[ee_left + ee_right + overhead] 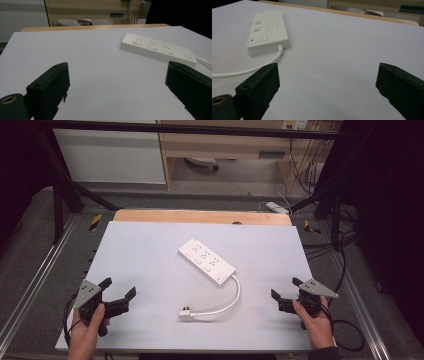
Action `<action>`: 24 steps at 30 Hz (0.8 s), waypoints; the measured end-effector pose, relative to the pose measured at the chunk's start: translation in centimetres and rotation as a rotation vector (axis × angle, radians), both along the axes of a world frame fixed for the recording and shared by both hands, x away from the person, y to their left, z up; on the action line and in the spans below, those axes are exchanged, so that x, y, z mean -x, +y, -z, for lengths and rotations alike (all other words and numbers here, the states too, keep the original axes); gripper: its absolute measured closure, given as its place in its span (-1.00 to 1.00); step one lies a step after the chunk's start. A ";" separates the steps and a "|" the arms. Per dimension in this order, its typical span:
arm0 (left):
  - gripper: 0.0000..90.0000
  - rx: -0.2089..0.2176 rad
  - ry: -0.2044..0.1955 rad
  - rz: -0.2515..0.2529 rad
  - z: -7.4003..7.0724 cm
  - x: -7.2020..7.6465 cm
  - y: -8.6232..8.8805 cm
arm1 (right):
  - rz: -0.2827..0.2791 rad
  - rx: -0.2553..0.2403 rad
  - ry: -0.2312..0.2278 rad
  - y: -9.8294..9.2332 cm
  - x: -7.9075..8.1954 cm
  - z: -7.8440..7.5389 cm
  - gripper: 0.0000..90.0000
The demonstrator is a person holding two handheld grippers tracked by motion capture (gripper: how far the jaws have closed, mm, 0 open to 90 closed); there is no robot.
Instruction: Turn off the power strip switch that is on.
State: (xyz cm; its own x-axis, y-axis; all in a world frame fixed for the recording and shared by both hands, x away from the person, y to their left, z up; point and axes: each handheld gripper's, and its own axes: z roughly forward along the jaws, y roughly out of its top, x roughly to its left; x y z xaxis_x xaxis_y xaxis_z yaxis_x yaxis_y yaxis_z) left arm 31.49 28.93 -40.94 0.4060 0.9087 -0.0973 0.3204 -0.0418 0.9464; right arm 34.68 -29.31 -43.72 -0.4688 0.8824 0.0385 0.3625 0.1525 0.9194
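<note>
Left hand (85, 325): comes in at the desk's near left corner and grasps the left gripper from below.
Left gripper (120, 289): held just above the desk (150, 265) near its left edge, grey three-cornered plate on top, cable trailing off the near left corner. Its jaws stand wide apart with nothing between them and point toward the middle of the desk. In the left gripper view (117, 87) the two black jaws frame bare white surface, with the power strip ahead and to the right.
Power strip (206, 260): white, three sockets in a row and a switch at one end; lies flat at the middle of the desk, set at a slant, its socket end toward the far left and its switch end toward the near right. Well apart from both grippers.
Cord (227, 302): leaves the strip's near right end, curves round toward the near edge and runs back leftward.
Plug (186, 314): white, lies flat on the desk at the cord's end, near the middle of the near edge, between the two grippers.
Right gripper (286, 289): near the desk's right edge, jaws spread wide, empty, pointing toward the cord. In the right gripper view (327, 85) the strip's switch end and cord lie ahead to the left.
Right hand (314, 320): grips it from the near right corner.
</note>
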 end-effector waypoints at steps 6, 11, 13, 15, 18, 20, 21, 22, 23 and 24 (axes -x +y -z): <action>-0.88 -0.007 -0.005 0.007 -0.1 0.0 -0.1 | -0.017 -0.008 -0.019 0.2 -0.1 -0.1 -0.88; -0.88 -0.004 -0.003 0.019 -0.1 0.0 -0.3 | -0.018 -0.020 -0.021 0.2 -0.1 -0.1 -0.88; -0.88 -0.007 0.000 0.024 0.0 -0.1 -0.4 | -0.015 -0.034 -0.028 0.1 -0.1 -0.3 -0.89; -0.89 -0.010 0.001 0.022 0.1 -0.1 -0.3 | -0.013 -0.040 -0.032 0.2 -0.1 -0.4 -0.89; -0.90 0.004 0.009 0.012 0.2 -0.2 -0.1 | -0.009 -0.049 -0.051 0.3 -0.1 -0.7 -0.91; -0.90 0.003 0.013 0.008 0.1 -0.3 0.0 | -0.001 -0.074 -0.065 0.2 -0.1 -1.0 -0.91; -0.90 -0.002 0.010 0.014 0.1 -0.3 -0.1 | -0.002 -0.078 -0.070 0.2 0.0 -1.1 -0.91; -0.90 -0.002 0.010 0.014 0.1 -0.3 -0.1 | -0.006 -0.081 -0.077 0.2 0.0 -1.3 -0.91; -0.90 -0.007 0.011 0.015 0.1 -0.3 -0.1 | -0.012 -0.078 -0.082 0.2 -0.1 -1.4 -0.91; -0.90 -0.005 0.011 0.014 0.2 -0.3 -0.1 | -0.008 -0.078 -0.072 0.2 -0.1 -1.4 -0.92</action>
State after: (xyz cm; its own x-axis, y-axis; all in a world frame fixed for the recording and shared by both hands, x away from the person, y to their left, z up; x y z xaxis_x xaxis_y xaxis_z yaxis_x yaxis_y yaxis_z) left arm 31.78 28.80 -41.11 0.4177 0.9034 -0.0970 0.3300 -0.0514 0.9426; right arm 34.80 -29.14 -42.31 -0.4798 0.8743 0.0734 0.2944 0.0816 0.9522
